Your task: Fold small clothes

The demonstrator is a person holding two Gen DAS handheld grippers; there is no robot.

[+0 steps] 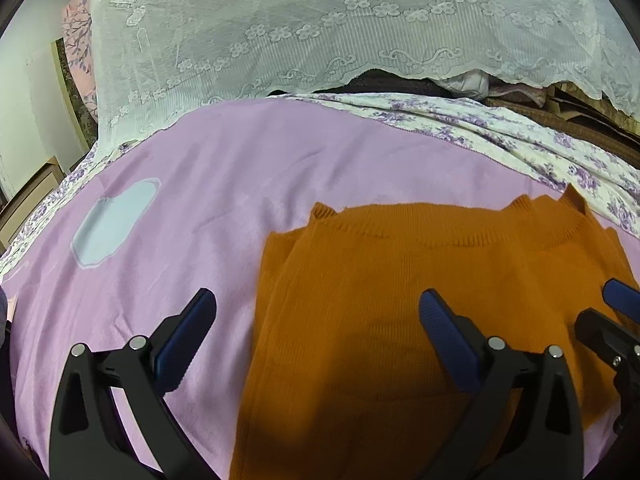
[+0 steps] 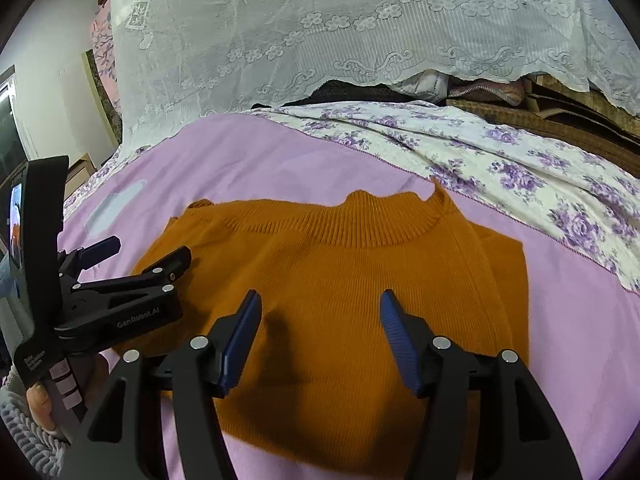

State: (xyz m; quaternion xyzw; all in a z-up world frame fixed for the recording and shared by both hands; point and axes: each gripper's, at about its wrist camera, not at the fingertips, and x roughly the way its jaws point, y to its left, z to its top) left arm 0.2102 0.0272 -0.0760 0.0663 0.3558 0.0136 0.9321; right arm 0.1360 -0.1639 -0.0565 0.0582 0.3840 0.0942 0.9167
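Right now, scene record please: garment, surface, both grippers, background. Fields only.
garment: orange knit sweater, lying flat on the blanket, ribbed collar at the far end, sides look folded inward
surface: pink blanket with a pale blue patch
under it: floral sheet showing along the far right edge
left gripper: open, nothing between the jaws, over the sweater's left edge
right gripper: open, nothing held, above the sweater's middle
background: white lace cloth draped over a pile behind the bed
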